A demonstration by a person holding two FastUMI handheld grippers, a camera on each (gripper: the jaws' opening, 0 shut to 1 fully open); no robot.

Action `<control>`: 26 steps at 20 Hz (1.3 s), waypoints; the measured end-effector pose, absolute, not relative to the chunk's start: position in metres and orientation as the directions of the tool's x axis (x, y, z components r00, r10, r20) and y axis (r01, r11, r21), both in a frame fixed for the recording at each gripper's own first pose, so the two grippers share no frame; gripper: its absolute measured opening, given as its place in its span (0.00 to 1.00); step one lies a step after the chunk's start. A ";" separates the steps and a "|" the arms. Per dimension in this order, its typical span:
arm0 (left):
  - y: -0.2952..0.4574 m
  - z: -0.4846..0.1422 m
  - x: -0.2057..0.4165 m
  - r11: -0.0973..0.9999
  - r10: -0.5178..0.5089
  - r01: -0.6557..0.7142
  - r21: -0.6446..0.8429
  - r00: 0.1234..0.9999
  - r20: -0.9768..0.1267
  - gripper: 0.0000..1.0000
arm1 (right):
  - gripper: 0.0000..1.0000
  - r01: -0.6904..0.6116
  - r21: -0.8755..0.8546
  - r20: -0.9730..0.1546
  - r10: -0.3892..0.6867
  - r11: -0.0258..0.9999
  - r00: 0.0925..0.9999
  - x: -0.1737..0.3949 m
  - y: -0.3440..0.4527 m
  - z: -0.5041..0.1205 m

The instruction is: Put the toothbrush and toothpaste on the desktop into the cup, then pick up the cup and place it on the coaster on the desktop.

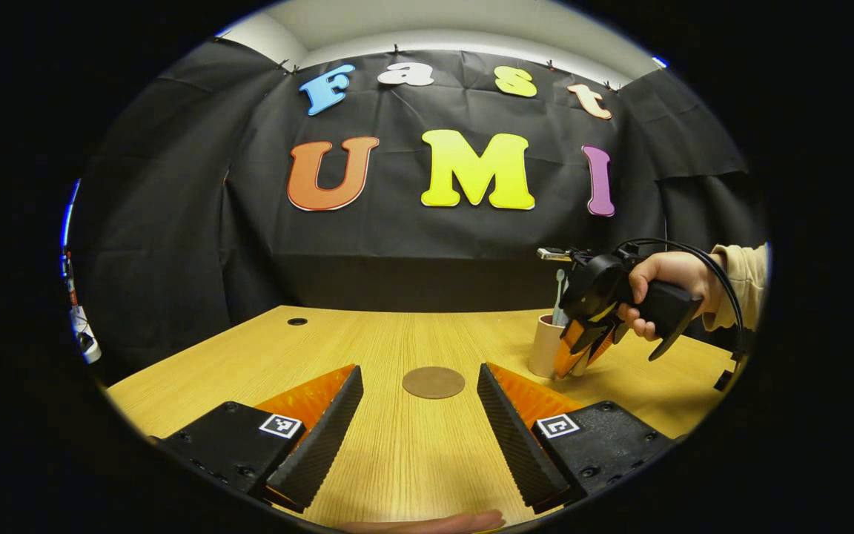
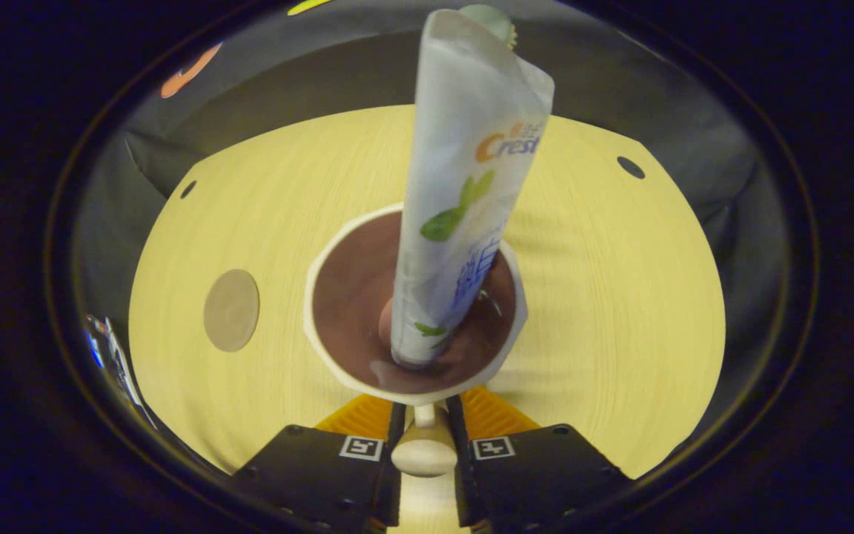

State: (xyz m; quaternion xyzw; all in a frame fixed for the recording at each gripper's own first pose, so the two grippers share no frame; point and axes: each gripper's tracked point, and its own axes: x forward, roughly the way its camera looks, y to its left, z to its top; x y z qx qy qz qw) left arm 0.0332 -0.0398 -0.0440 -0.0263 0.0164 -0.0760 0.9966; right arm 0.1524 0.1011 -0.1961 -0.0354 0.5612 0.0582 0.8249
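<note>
Your right gripper (image 2: 425,423) clamps the cup's handle (image 2: 424,449); the cup (image 2: 338,348), mid-frame, holds the toothpaste (image 2: 464,185). Lift level, then carry it to the coaster (image 2: 231,310) at left. Left gripper (image 1: 419,415) waits wide.

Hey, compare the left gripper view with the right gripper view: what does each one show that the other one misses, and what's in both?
Left gripper view alone: the open left gripper, the hand holding the right gripper beside the cup, and the toothbrush head above the rim.

Right gripper view alone: the cup's brown inside, the toothpaste tube standing in it, and the right gripper's fingers closed on the cup's handle.

Both: the cup, the round coaster lying apart from it, and the wooden desktop.
</note>
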 end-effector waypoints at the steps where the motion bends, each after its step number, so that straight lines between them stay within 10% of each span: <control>1: -0.040 -0.045 0.033 0.987 -0.152 0.150 -0.054 0.988 -0.030 0.99 | 0.28 -0.138 0.010 -0.928 0.060 0.990 0.366 0.153 0.102 -0.196; 26: 0.007 -0.041 -0.007 0.992 -0.121 0.123 -0.039 0.991 0.062 0.99 | 0.26 -0.375 0.023 -0.908 0.176 0.927 0.379 0.165 0.259 -0.226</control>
